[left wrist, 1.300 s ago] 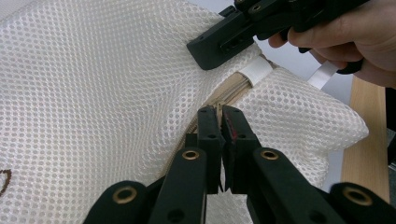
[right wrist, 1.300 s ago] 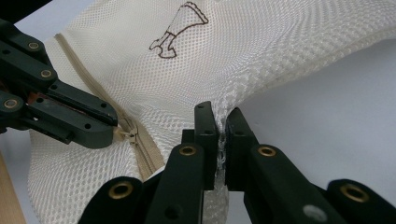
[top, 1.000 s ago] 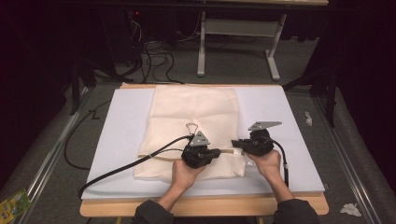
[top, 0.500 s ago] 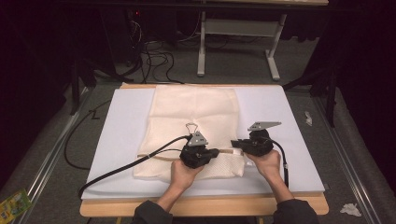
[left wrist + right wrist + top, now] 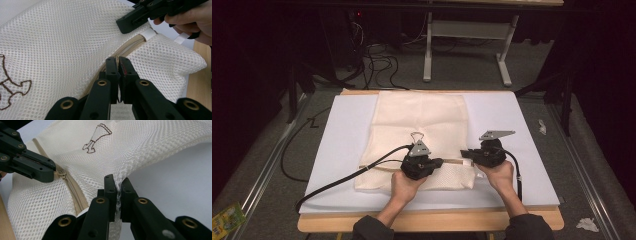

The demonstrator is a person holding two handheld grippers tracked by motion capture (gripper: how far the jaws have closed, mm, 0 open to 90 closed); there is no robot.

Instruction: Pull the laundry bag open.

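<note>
mesh bag (image 5: 419,132) is laid flat on the white sheet (image 5: 337,145) covering the table (image 5: 432,221), near the middle and reaching toward the front edge. a beige zipper (image 5: 127,46) runs across the bag close to its front end, and a brown printed figure (image 5: 96,137) is seen on the mesh. the left gripper (image 5: 118,65) is closed on the zipper pull, its jaws pressed together over the zipper line. the right gripper (image 5: 117,187) is clamped on a pinched fold of mesh at the bag's edge beside the zipper's end, just by a white tab (image 5: 147,33). both grippers are held by hands at the front edge.
</note>
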